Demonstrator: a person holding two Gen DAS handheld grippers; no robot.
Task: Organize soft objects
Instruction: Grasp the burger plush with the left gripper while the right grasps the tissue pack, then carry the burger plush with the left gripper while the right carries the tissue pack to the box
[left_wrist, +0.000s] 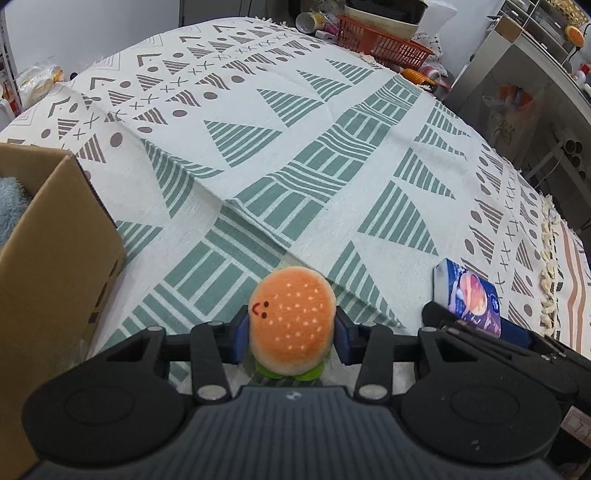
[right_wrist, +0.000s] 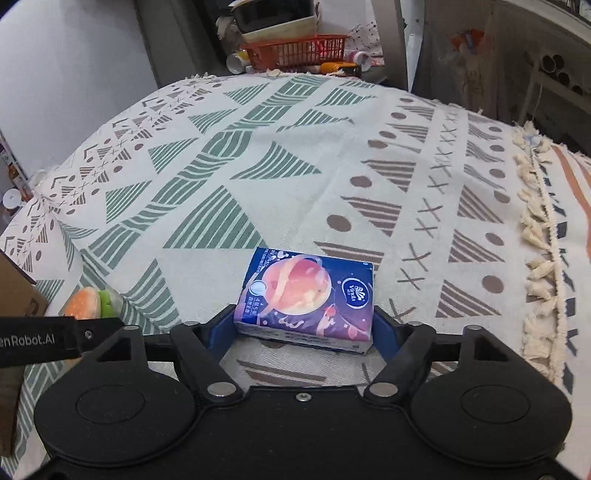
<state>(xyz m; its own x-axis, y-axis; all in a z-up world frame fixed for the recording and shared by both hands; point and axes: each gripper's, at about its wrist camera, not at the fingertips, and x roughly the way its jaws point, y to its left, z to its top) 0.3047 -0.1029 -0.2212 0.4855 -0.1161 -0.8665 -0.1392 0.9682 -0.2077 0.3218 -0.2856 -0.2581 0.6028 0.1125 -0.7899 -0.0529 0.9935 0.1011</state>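
A cream cloth (left_wrist: 332, 122) printed with green striped triangles covers the surface; a red plastic basket (left_wrist: 380, 40) sits among clutter at its far edge. One brown cardboard box (left_wrist: 55, 243) stands near left. The left gripper (left_wrist: 291, 332) clasps one orange plush burger (left_wrist: 291, 317); the right gripper (right_wrist: 304, 325) brackets one blue tissue pack (right_wrist: 306, 295), its fingers touching both sides.

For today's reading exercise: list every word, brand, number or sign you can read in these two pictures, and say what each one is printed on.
"Vinda": in the white oval badge on the tissue pack.
"enRobot.AI": cut off at the picture's edge, on the black arm of the left gripper.
Small white print on the tissue pack, beside the badge and along its front edge: too small to read.
Dark marks on the cardboard box: too blurred to read.
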